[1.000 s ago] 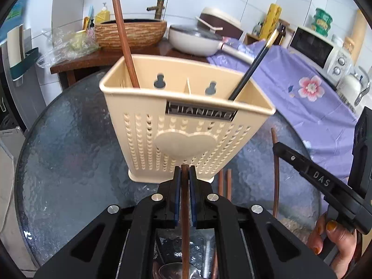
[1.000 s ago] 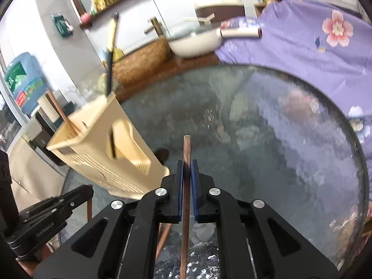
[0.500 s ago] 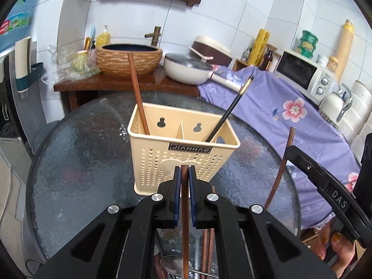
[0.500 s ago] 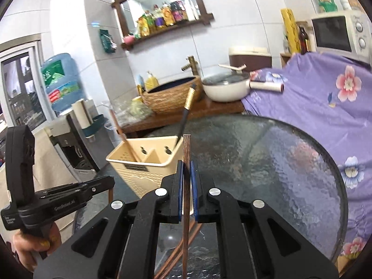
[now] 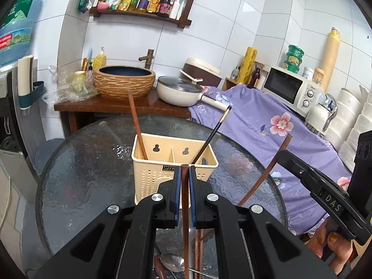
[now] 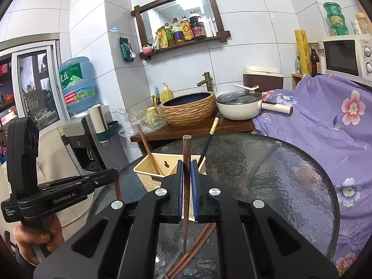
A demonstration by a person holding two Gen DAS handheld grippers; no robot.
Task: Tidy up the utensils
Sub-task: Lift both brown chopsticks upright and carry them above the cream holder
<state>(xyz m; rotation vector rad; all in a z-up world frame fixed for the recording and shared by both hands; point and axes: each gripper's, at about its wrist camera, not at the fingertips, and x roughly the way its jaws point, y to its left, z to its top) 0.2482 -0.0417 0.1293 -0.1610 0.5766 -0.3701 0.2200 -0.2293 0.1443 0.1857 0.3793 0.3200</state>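
A beige perforated utensil holder point(image 5: 151, 179) stands on the round glass table point(image 5: 88, 176), seen also in the right wrist view point(image 6: 151, 174). A brown chopstick point(image 5: 137, 125) stands in its left compartment and a black chopstick point(image 5: 214, 132) in its right. My left gripper point(image 5: 185, 174) is shut on a brown chopstick point(image 5: 185, 209), held above and in front of the holder. My right gripper point(image 6: 187, 169) is shut on another brown chopstick point(image 6: 186, 158), also raised; it shows at the right of the left wrist view point(image 5: 265, 174).
Loose chopsticks point(image 6: 197, 244) and a metal spoon point(image 5: 172, 261) lie on the table near me. Behind stand a wooden counter point(image 5: 104, 104) with a woven basin point(image 5: 124, 81) and a white pan point(image 5: 179, 93). A purple floral cloth point(image 5: 267, 125) covers furniture at the right.
Both grippers have lifted and pulled back from the holder, each still holding its chopstick. The holder now looks smaller and farther away.
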